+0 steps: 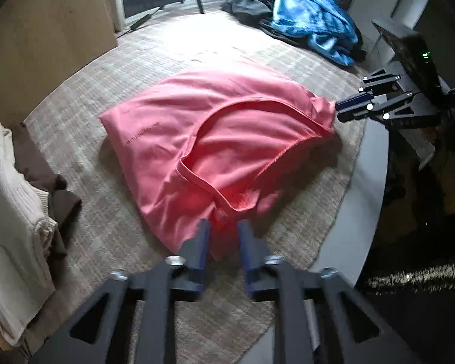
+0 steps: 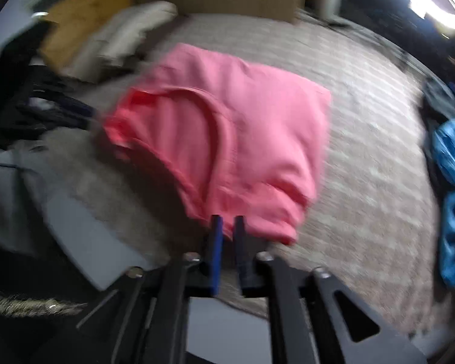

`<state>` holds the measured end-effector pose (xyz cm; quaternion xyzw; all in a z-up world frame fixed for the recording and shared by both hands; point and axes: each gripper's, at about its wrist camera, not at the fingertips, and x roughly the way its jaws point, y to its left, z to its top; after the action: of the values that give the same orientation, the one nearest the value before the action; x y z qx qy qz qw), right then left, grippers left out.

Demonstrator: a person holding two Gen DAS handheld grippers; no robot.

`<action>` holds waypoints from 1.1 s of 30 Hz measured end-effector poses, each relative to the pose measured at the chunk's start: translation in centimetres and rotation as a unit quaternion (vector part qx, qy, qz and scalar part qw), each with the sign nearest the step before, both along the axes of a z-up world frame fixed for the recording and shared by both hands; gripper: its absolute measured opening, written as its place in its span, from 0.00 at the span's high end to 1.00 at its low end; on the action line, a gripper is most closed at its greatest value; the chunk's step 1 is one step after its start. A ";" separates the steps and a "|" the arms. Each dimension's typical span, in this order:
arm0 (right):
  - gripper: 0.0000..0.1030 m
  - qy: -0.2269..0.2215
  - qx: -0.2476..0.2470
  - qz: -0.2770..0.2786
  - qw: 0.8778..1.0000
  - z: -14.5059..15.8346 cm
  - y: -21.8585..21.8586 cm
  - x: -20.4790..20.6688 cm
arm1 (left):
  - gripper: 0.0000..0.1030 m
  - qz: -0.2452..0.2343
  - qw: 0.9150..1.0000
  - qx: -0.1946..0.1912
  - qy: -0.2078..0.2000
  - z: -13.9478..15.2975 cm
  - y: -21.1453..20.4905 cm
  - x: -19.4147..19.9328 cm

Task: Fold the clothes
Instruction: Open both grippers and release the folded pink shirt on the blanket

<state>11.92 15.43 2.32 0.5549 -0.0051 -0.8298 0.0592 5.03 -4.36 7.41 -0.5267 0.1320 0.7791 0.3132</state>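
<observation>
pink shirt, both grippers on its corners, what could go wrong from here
The left gripper and right gripper each pinch only a thin corner of the pink shirt, so an edge might slip out. The neckline is already bunched, so creases may fold in. The beige mat could drag.

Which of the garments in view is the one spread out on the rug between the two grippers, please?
The pink top: it lies spread mid-rug, unlike the crumpled blue garment at the far edge or the folded cream knit beside it.
</observation>
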 end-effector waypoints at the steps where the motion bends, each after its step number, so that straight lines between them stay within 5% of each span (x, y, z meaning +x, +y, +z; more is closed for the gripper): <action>1: 0.73 0.007 -0.013 -0.021 1.000 0.4 0.7 -0.1 | 0.75 0.007 1.000 0.004 -0.002 0.0 -0.2 -0.1; 4: 0.73 0.037 -0.092 -0.016 0.995 2.6 0.8 -0.4 | 0.74 0.027 1.000 0.015 -0.008 -0.2 -1.1 0.2; 7: 0.72 0.072 -0.133 0.047 0.987 4.0 -2.6 -1.6 | 0.74 0.050 0.998 0.018 -0.022 -0.8 -2.5 1.0; 12: 0.67 0.060 -0.125 0.165 0.976 1.7 -10.0 -5.4 | 0.74 0.097 0.995 0.012 -0.026 -0.9 -5.5 3.2; 16: 0.67 0.043 -0.105 0.205 0.972 -0.9 -13.4 -7.7 | 0.66 0.131 0.991 0.012 -0.015 -0.5 -7.5 4.9; 19: 0.67 0.012 -0.147 0.222 0.964 -2.0 -13.9 -8.0 | 0.66 0.152 0.988 0.019 -0.012 -0.5 -8.5 5.4; 23: 0.66 -0.011 -0.142 0.301 0.943 -1.5 -15.5 -4.8 | 0.66 0.165 0.986 0.031 -0.005 -0.5 -9.0 4.8; 26: 0.64 -0.032 -0.155 0.276 0.948 -1.3 -14.0 -4.4 | 0.65 0.141 0.989 0.044 0.006 -0.2 -7.5 3.2; 29: 0.60 -0.026 -0.174 0.191 0.966 -0.1 -10.5 -5.1 | 0.64 0.099 0.994 0.050 0.015 -0.1 -4.9 1.5; 33: 0.60 0.047 -0.202 0.085 0.975 2.6 -3.9 -4.1 | 0.62 0.065 0.995 0.076 0.004 -1.1 -2.6 -1.2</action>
<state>7.77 11.52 4.92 0.4904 -0.1228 -0.8287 0.2401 3.79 -6.99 6.32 -0.5060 0.0394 0.8075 0.3006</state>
